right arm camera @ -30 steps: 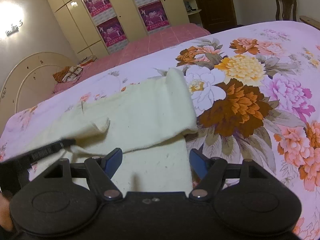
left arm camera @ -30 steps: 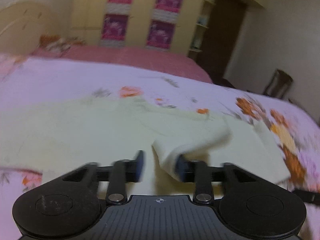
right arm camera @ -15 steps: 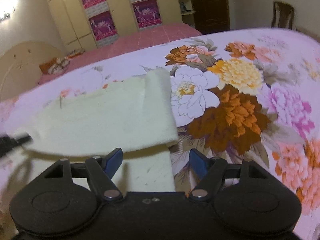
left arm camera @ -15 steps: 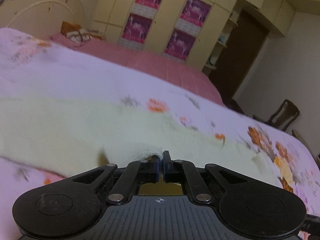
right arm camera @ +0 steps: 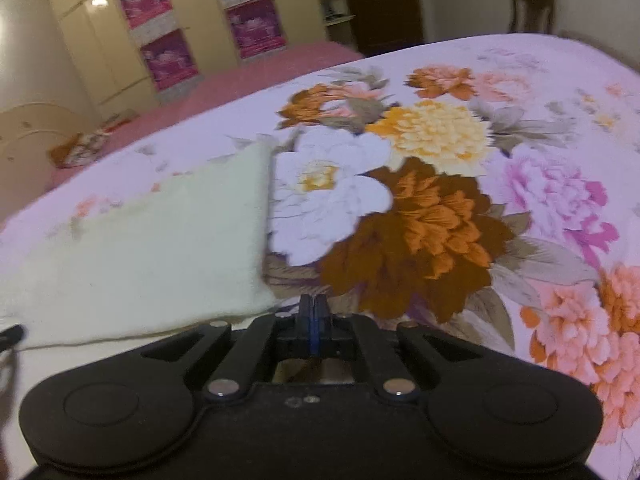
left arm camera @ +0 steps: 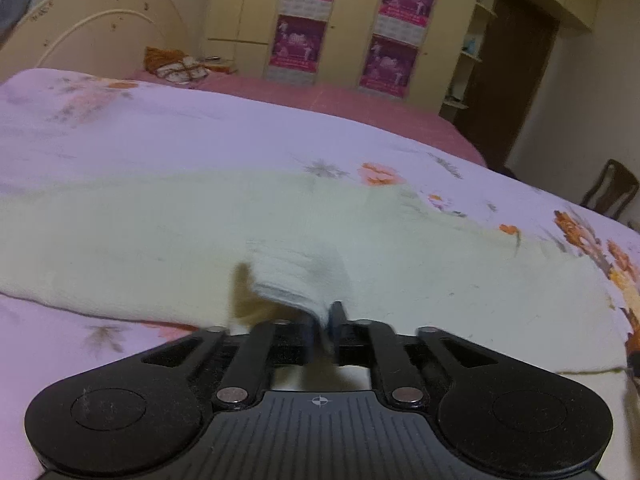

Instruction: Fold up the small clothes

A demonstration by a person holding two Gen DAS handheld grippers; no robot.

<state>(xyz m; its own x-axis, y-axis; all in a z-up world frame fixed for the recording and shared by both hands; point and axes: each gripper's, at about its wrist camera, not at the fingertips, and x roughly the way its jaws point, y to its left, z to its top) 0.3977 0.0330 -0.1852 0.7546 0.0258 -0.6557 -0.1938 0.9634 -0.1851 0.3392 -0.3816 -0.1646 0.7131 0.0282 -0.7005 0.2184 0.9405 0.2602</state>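
Cloth, pale and spread over the flowered bedspread, has one folded edge between the left gripper as its jaws ease apart, the right gripper closing beside its corner apparently empty; next, probably, a fresh grip for another fold.

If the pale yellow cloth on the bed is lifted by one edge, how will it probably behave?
The pale yellow cloth is probably floppy: its pinched edge droops from the left gripper, whose jaws are opening. It looks thin and light, lying flat. It may drag on the floral bedspread rather than slide.
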